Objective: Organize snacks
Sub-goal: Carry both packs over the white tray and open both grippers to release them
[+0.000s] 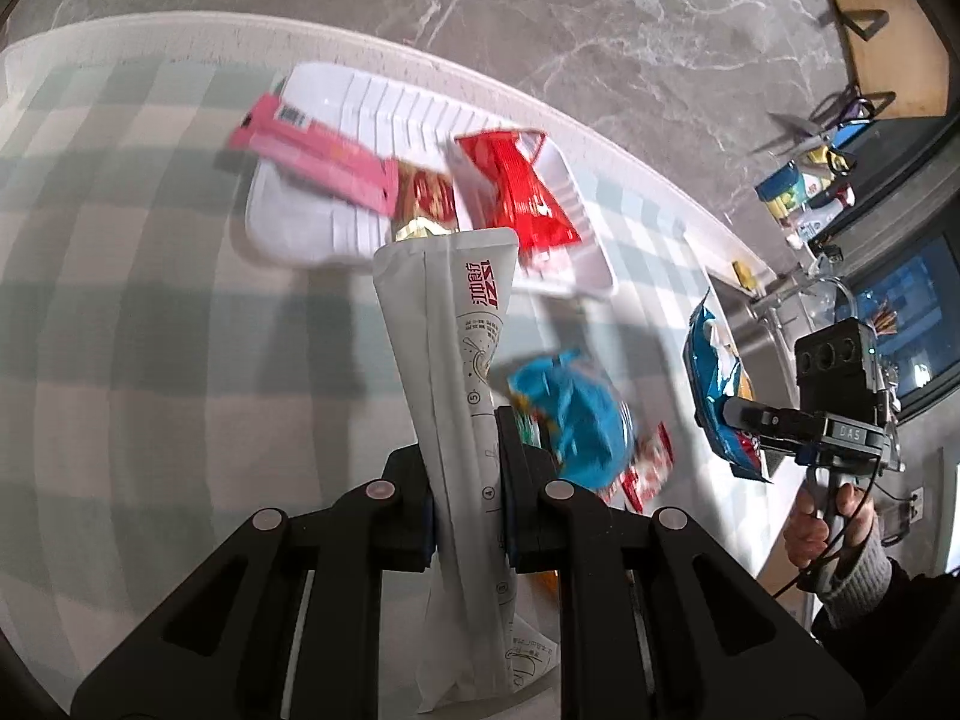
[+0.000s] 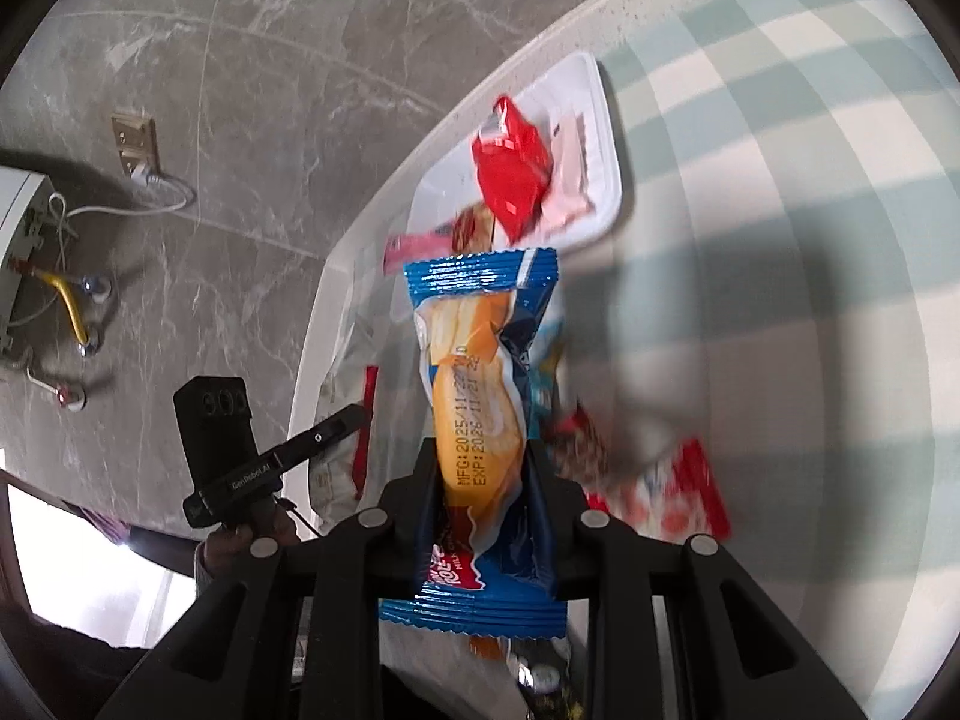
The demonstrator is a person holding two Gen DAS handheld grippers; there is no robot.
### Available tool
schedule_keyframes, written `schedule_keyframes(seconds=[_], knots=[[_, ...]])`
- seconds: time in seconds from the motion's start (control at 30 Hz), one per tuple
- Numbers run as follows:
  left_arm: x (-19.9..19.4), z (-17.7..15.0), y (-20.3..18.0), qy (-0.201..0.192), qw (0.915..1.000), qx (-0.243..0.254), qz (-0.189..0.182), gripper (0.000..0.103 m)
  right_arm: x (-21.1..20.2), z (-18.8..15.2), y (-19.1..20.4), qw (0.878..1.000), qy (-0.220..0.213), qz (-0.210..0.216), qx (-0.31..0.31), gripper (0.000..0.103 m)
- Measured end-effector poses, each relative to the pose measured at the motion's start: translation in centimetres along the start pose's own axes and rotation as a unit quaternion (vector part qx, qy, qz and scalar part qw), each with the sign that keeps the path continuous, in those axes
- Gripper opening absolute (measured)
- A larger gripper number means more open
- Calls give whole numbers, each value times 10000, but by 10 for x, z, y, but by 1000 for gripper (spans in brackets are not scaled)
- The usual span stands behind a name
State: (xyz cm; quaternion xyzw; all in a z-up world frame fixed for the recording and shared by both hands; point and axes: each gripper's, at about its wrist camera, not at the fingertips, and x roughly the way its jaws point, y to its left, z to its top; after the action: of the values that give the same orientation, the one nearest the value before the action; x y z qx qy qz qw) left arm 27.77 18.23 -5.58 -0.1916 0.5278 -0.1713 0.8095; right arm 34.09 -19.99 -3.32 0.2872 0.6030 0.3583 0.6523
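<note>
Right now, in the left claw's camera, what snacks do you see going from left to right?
Pink packet → white sachet in the left claw → red wrapper → blue bag → blue cake pack in the right claw.

the white tray (image 1: 312, 222) at the table's far edge is crowded: a pink bar (image 1: 312, 153) lies across its left part and a red packet (image 1: 522, 192) fills its right, leaving bare ribbed floor only in the near-left corner. near-right, a loose heap of snacks (image 1: 576, 420) blocks the cloth. the checked cloth (image 1: 150, 330) to the left lies open.
</note>
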Motion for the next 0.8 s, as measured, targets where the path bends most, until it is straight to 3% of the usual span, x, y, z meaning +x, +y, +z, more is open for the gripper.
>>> schedule_keyframes(seconds=[0.33,0.8], knots=[[19,74,19,-156,9996,47,241,14,12,74,8,9993,-234,-235,-156,29],[75,169,35,-91,9970,249,729,14,57,155,-4,9977,-199,-631,-150,29]])
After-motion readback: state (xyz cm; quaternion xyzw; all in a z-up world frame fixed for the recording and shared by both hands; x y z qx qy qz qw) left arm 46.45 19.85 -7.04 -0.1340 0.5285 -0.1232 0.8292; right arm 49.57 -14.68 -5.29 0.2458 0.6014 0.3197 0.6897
